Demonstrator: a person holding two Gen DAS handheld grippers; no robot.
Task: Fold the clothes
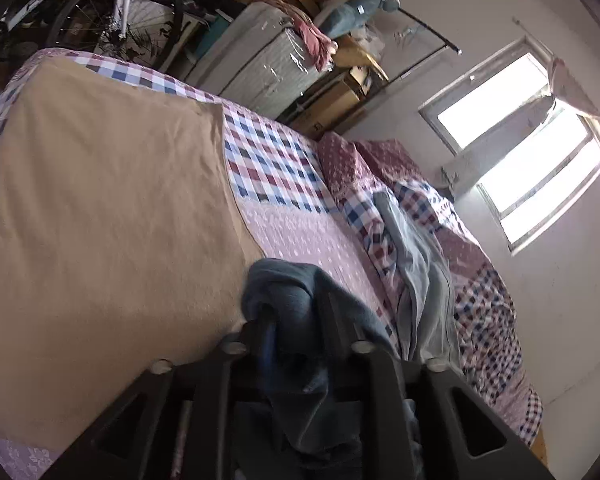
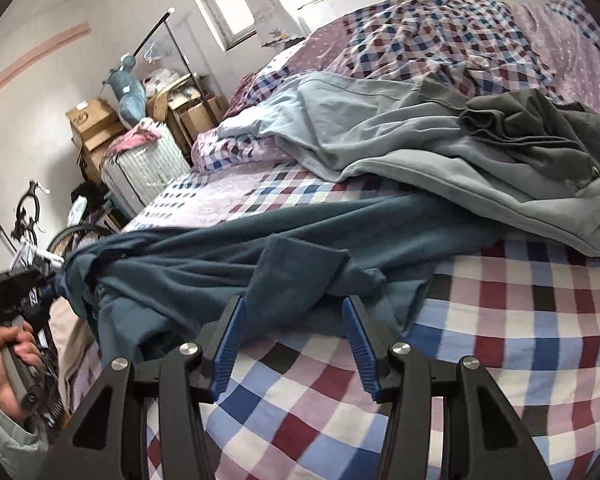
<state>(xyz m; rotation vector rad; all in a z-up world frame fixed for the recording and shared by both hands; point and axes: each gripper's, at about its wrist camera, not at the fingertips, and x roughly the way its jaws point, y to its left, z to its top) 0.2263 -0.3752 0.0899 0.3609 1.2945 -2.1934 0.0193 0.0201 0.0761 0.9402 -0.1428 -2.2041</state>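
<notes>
Holding the dark teal garment bunched in the left gripper, clamped shut, near the bed's left edge. Right gripper spread wide, touching nothing. Probably best grabbing the loose corner before pulling flat.

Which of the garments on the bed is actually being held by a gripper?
The dark teal garment: the left gripper pinches one end. The pale grey-blue one and dark grey one lie untouched.

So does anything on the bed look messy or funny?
Yes. The blue shirt is bunched and twisted, one end pinched in the left hand-held gripper. Behind it, gray clothes lie in a crumpled heap.
</notes>
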